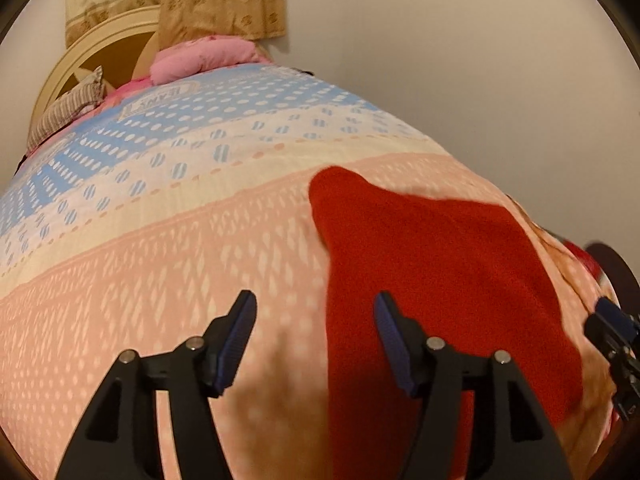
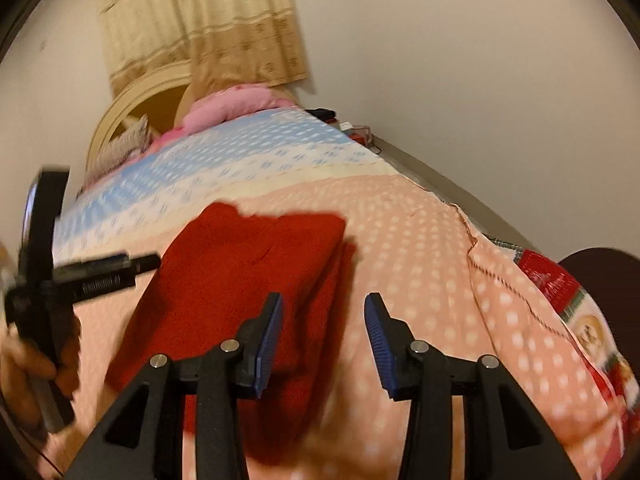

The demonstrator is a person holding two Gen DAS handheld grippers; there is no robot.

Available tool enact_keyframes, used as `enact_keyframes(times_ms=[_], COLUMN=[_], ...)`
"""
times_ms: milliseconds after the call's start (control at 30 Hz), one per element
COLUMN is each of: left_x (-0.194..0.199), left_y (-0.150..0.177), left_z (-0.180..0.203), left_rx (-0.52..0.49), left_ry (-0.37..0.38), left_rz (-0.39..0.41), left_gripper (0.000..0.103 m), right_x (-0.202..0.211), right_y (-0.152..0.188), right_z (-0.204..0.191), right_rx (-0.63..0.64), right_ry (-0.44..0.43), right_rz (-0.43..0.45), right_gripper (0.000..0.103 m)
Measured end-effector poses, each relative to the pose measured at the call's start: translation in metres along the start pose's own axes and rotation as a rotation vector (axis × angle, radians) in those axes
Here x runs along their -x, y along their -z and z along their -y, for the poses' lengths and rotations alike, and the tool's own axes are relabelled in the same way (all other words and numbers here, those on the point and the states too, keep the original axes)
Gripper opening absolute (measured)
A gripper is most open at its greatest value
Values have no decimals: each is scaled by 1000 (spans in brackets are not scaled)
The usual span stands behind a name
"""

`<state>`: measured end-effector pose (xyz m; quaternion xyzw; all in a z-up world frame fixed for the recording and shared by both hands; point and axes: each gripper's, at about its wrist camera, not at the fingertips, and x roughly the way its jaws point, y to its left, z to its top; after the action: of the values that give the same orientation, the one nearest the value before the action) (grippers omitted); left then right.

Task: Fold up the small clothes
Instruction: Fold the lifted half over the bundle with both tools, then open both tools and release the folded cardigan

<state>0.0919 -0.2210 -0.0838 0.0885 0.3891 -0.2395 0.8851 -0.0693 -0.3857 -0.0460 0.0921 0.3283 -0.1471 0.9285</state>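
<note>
red fleece garment (image 1: 432, 264): folded, flat on pink dotted bedspread (image 1: 160, 280), ahead of both tools | left tool (image 1: 315, 338): fingers spread, empty, right finger over cloth | right tool (image 2: 323, 340): spread, empty

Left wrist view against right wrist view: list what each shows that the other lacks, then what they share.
Only the left wrist view shows the open left gripper head-on, straddling the red garment's edge. Only the right wrist view shows the person's left hand on its handle, the clutter by the wall, and the Christmas-print fabric. Both show the red garment on the patterned bedspread, the pink pillow, the curtain, and the open right gripper.
</note>
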Motion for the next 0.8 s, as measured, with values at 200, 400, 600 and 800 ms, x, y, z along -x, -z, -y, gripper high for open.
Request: enact_keyframes(times_ms=[200,400,600,800], left_x=[6,7,23,47], left_y=[35,49,54,63], left_z=[11,17,17,8], left_rx=[-43,-82,-108,-97], left_ry=[-5,-44,-44,-13], left_rz=[-19,9,12,6], left_gripper=[64,64,64,64], right_x=[7,-20,-15,33], right_y=[22,44,51,59], right_z=[-23,-22,-16,-29], right_rx=[16,-20,-71,-65], right_ry=[-13,-1,22,55], right_rz=[-48,-152,-172,-105], right_gripper=[43,20,20,31])
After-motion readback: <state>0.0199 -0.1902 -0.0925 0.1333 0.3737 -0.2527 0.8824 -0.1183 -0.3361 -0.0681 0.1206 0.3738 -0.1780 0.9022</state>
